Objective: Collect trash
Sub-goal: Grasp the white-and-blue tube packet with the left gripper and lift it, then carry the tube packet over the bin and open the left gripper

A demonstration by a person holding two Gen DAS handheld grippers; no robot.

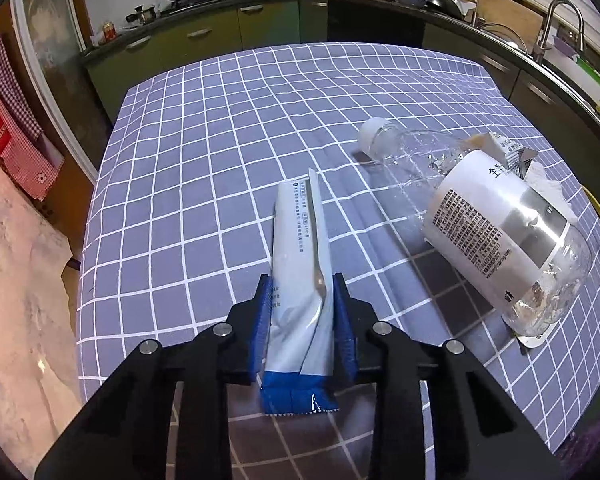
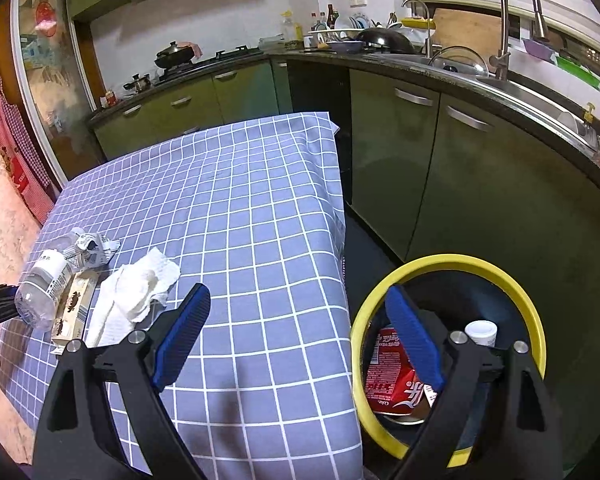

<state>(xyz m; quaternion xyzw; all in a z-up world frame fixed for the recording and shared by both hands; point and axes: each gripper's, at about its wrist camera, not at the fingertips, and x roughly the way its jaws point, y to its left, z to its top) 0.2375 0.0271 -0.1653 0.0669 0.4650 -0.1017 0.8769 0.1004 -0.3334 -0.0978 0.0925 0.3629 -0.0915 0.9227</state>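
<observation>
On your bench the bottle lies on its side at the left, with a small carton touching it and a paper towel just right of that. The bin stands on the floor off the bench's right edge, with a can inside it.

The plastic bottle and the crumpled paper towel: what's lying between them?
A small cardboard box lies between bottle and paper towel, in the right wrist view.

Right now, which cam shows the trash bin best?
Right wrist: the yellow-rimmed bin sits on the floor beside the table, with a red can visible inside. Left wrist misses the bin; only a thin yellow arc at the table's right edge.
</observation>
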